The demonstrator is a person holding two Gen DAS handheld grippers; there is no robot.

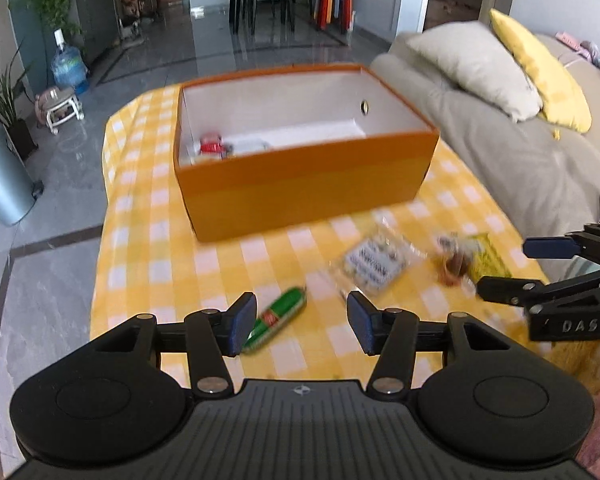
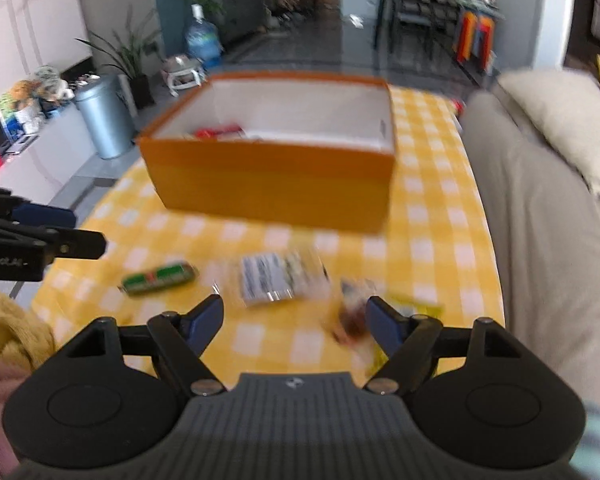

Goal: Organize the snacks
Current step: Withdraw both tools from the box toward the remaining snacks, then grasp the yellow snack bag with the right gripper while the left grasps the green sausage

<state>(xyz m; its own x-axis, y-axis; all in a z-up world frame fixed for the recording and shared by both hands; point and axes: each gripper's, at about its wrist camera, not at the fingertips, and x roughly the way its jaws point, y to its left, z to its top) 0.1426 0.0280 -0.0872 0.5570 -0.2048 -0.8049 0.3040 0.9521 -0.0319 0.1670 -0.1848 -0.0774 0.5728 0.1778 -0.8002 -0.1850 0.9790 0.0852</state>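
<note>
An orange box (image 1: 300, 184) (image 2: 272, 184) stands open on the yellow checked tablecloth (image 1: 148, 248), with a red packet (image 1: 212, 146) in its left corner. In front of it lie a green sausage snack (image 1: 278, 318) (image 2: 158, 278), a clear white packet (image 1: 374, 266) (image 2: 276, 276) and a yellow packet with a brown snack (image 1: 482, 258) (image 2: 350, 320). My left gripper (image 1: 302, 322) (image 2: 84, 229) is open above the cloth, the green snack just inside its left finger. My right gripper (image 2: 296, 312) (image 1: 504, 267) is open over the white and brown packets. Neither holds anything.
A grey sofa (image 1: 520, 160) with beige and yellow cushions runs along the table's right side. A grey bin (image 1: 0, 176), a water bottle (image 1: 68, 66) and plants stand on the floor to the left. A yellow knitted sleeve (image 2: 8, 336) shows at lower left.
</note>
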